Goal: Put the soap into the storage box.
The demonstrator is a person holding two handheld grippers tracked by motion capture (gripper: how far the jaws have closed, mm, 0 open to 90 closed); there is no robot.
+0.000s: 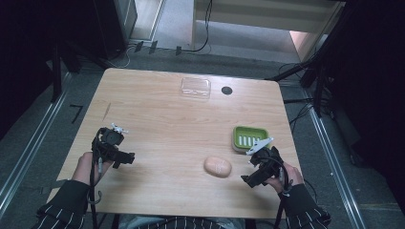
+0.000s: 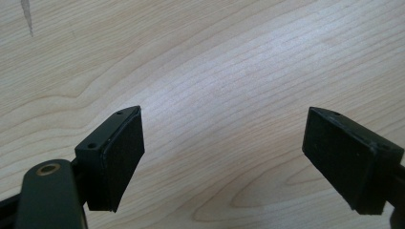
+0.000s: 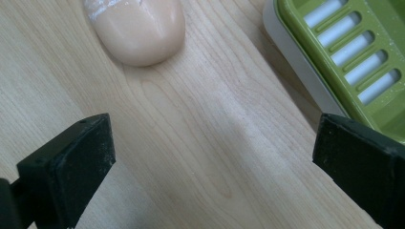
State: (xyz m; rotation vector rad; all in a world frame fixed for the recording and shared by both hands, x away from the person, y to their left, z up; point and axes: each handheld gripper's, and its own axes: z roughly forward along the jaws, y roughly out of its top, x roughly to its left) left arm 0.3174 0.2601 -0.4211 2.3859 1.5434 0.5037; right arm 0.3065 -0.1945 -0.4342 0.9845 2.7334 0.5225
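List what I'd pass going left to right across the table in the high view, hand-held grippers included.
Left hand-held gripper → clear plastic lid → bar of soap → green soap dish → right hand-held gripper, though its body sits further right than the dish.

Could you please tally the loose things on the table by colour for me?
Peach: 1, the soap
Green: 1, the soap dish
Clear: 1, the plastic lid
Black: 1, a small round disc
Total: 4
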